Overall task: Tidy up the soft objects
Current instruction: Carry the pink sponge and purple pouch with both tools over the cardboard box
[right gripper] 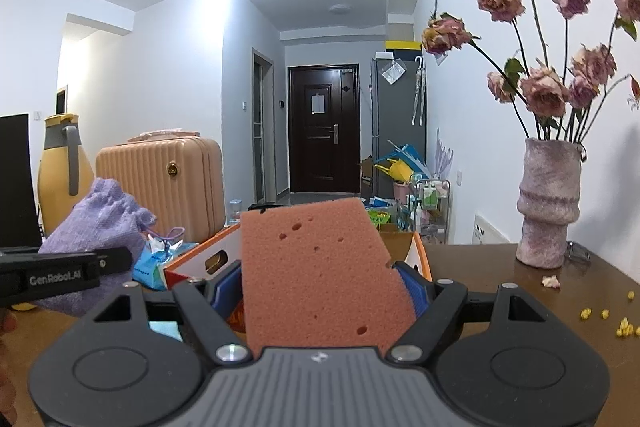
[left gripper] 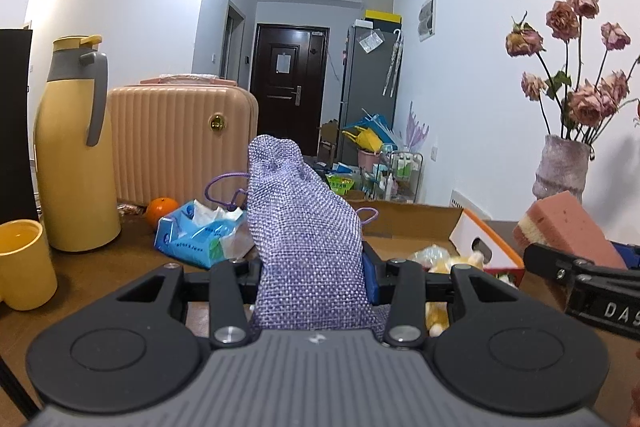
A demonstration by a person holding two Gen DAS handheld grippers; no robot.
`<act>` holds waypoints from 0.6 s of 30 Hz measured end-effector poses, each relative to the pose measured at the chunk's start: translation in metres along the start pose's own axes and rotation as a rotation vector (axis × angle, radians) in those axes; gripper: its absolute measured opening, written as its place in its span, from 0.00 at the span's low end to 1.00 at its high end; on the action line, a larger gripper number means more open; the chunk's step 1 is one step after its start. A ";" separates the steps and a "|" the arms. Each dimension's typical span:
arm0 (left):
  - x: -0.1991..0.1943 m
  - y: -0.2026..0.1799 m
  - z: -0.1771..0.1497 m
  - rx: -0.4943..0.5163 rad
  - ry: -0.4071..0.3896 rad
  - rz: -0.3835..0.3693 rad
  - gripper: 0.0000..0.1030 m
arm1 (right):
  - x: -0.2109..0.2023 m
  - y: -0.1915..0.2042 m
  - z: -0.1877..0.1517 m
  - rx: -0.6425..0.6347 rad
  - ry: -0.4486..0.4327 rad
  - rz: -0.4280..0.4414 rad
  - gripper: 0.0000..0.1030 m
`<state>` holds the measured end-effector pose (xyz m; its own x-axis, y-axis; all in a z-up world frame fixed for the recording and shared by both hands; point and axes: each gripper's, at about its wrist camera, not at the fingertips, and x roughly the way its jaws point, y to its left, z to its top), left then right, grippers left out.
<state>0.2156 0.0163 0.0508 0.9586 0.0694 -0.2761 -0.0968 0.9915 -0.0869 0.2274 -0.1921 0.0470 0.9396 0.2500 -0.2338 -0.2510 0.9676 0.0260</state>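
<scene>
While both grippers hang above the brown table [right gripper: 500,267], each has a soft thing clamped between its blue pads. The left gripper [left gripper: 312,279] is closed most of the way on a lilac mesh drawstring pouch [left gripper: 298,223]: the pads pinch its lower part, and the rest of the pouch stands up tall above the fingers, leaning a little to the left, with its purple cord looping off to either side. The right gripper [right gripper: 324,287] stands wider, its jaws pressed against the two sides of a pink sponge [right gripper: 320,267]; the sponge fills the gap between the pads, rises above them and tilts slightly, its pitted face turned to the camera. Beyond the fingers of both sits an open cardboard box [left gripper: 416,223] with an orange-edged white flap, holding some yellow plush things. A blue tissue pack [left gripper: 200,231] and an orange [left gripper: 160,209] lie just left of the box, a yellow thermos [left gripper: 74,155] and a yellow cup [left gripper: 24,263] further left, and a vase of dried roses [right gripper: 548,203] stands to the right
</scene>
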 end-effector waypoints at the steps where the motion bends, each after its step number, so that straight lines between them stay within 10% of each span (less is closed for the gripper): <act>1: 0.002 -0.001 0.002 -0.003 -0.003 0.001 0.41 | 0.003 0.001 0.002 -0.002 -0.002 0.000 0.75; 18: 0.046 -0.002 0.020 -0.042 0.007 0.021 0.41 | 0.049 -0.007 0.024 0.039 0.017 -0.020 0.75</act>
<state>0.2649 0.0194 0.0578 0.9545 0.0888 -0.2846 -0.1276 0.9844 -0.1208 0.2810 -0.1860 0.0583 0.9402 0.2300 -0.2513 -0.2224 0.9732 0.0587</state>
